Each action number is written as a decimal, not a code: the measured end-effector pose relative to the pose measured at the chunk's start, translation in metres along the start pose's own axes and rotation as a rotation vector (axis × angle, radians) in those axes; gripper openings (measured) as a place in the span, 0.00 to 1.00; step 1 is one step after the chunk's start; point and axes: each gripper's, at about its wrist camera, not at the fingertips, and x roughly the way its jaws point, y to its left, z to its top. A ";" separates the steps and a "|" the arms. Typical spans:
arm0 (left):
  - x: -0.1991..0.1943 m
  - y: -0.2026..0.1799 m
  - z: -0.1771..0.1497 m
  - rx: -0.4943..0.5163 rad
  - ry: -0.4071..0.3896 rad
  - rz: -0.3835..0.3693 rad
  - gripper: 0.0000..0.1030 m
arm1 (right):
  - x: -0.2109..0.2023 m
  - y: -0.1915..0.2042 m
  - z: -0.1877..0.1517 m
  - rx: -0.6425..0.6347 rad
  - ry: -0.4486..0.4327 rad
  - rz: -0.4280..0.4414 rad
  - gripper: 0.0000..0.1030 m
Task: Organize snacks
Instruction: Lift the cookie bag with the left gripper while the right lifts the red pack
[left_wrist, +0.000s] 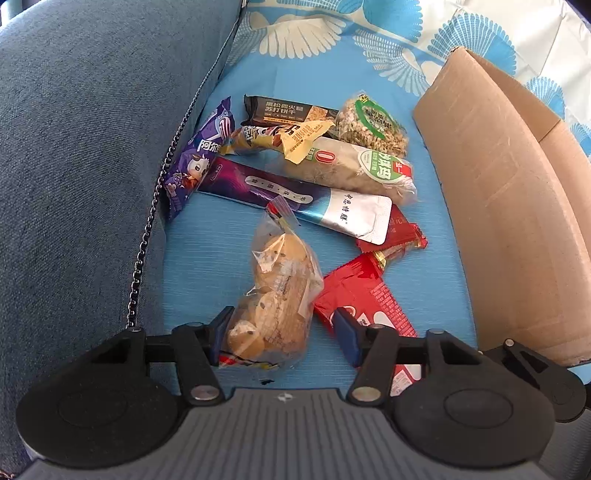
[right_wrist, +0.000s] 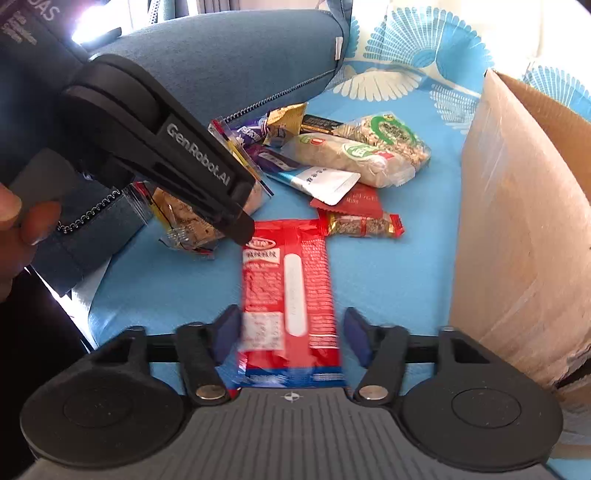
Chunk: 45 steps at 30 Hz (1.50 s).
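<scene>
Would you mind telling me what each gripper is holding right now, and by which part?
Neither holds anything yet: the left gripper straddles the clear cookie bag's near end, the right gripper the red wafer packet's near end, jaws open.

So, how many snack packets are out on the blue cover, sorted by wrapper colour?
Red packets: 3
Purple packets: 2
Clear bags: 3
Black packet: 1
Yellow packet: 1
Total: 10

A heap of wrapped snacks (left_wrist: 314, 166) lies on the blue sheet beside an open cardboard box (left_wrist: 517, 206), with a clear bag of cookies (left_wrist: 275, 295) and a red packet (right_wrist: 291, 295) nearest.
</scene>
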 end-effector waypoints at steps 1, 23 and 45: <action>0.001 -0.001 0.000 0.001 0.000 0.004 0.45 | -0.001 0.001 -0.001 -0.007 -0.004 -0.002 0.48; -0.090 -0.008 -0.047 -0.001 -0.447 -0.080 0.36 | -0.088 0.009 -0.003 -0.061 -0.287 -0.057 0.39; -0.111 -0.018 -0.071 0.060 -0.555 -0.115 0.36 | -0.199 -0.159 -0.026 0.366 -0.637 -0.232 0.39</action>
